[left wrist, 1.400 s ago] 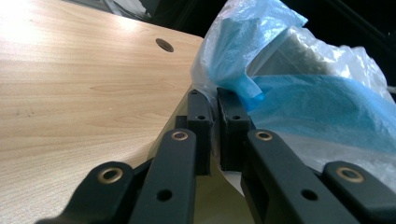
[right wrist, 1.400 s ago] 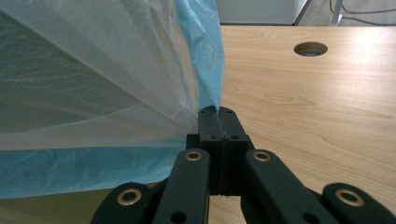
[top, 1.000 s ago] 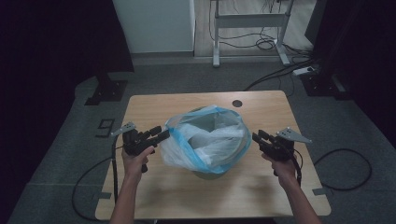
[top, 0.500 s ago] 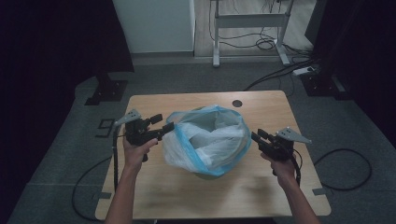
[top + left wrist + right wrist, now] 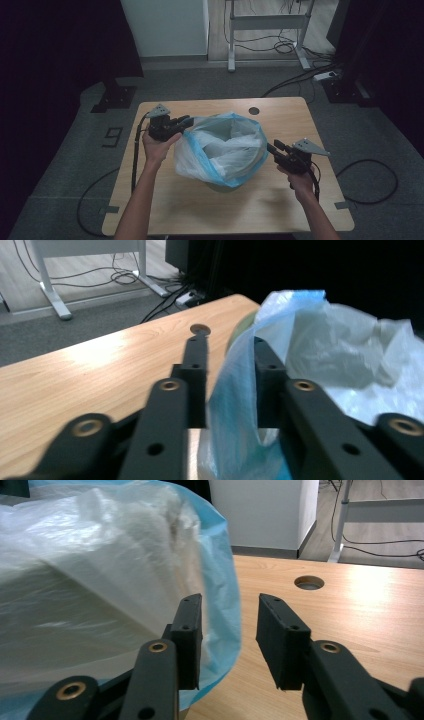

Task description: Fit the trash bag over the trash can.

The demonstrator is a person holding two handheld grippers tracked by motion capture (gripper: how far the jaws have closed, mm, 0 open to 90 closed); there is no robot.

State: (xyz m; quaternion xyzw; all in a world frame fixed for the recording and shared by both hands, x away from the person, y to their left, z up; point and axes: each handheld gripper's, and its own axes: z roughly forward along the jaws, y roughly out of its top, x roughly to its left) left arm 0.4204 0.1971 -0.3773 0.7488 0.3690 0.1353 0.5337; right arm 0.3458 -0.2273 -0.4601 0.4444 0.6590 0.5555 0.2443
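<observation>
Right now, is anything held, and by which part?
The left gripper, whose jaws have just been closing, pinches the bag by its blue rim. The right gripper stands open, holding nothing.

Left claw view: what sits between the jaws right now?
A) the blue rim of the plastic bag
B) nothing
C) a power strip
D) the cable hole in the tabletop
A: in the left gripper view the blue rim of the plastic bag runs up between the left claw's two black jaws, which have just been closing on it.

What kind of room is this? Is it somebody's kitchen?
No kitchen. It looks like a lab or workshop: a bare wooden table on grey carpet, loose cables on the floor, and a metal desk frame behind. A bag sits on the table.
</observation>
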